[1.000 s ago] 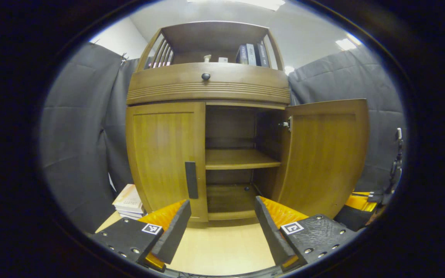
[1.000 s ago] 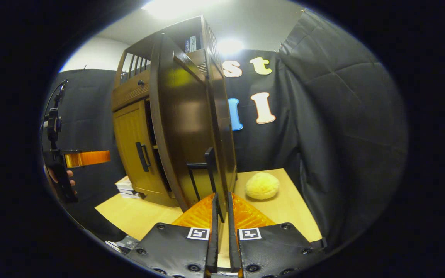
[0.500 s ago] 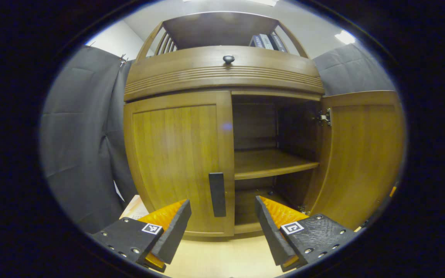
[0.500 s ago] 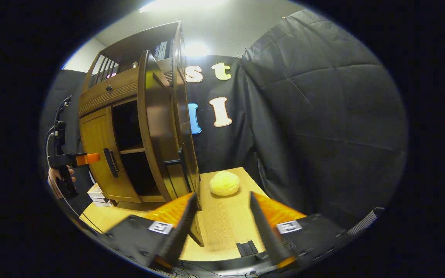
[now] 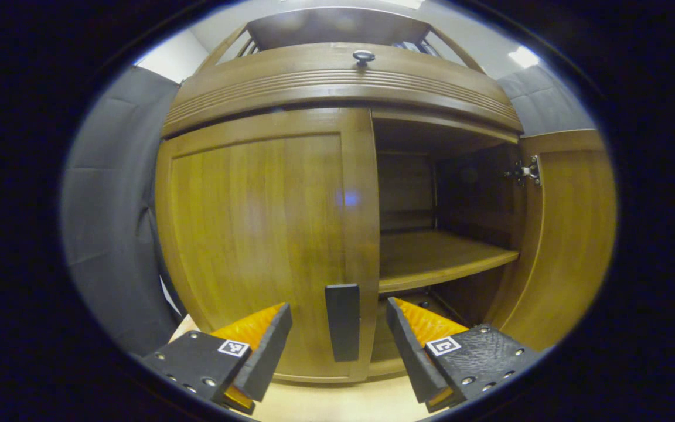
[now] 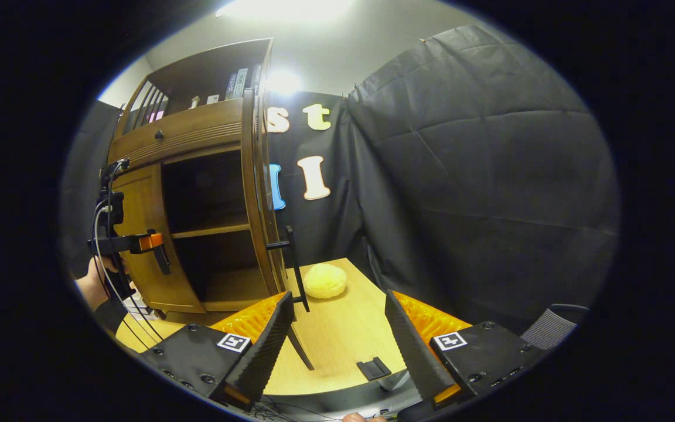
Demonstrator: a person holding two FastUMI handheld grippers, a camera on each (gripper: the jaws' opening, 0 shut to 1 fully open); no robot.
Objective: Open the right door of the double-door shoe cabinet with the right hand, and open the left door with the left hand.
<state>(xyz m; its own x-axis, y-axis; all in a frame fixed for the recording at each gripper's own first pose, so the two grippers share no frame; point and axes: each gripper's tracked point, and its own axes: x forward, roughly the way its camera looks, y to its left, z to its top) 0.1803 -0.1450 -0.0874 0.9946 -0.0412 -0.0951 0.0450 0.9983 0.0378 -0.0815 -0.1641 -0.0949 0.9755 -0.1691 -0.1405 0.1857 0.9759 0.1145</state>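
The shoe cabinet (image 5: 337, 94) is seen standing on a light wooden table (image 6: 343, 334), close in front of the left gripper view and at the left of the right gripper view. Its left door (image 5: 255, 234) is shut, flush with the cabinet front, and a dark vertical handle (image 5: 343, 322) is mounted near its inner edge. The right door (image 5: 572, 234) is swung wide open, so that a hinge (image 5: 526, 172), a shelf (image 5: 437, 261) and the dark interior are exposed. In the right gripper view the open right door (image 6: 258, 187) is seen edge-on, with its black handle (image 6: 290, 264) projecting from it.

The left gripper (image 5: 337, 328) is held with its fingers spread apart, one on either side of the left door's handle; whether the handle is touched cannot be told. In the right gripper view the same gripper (image 6: 138, 241) is seen at the left door, held by a hand (image 6: 94, 287).

The right gripper (image 6: 337, 328) is held with its jaws spread wide and nothing between them, near the right door's handle but apart from it.

A pale yellow fluffy ball (image 6: 324, 280) is seen lying on the table beside the open door. A row of books (image 6: 242, 82) is kept on the cabinet's upper shelf, and a round knob (image 5: 364, 57) is fixed on the drawer front above the doors.
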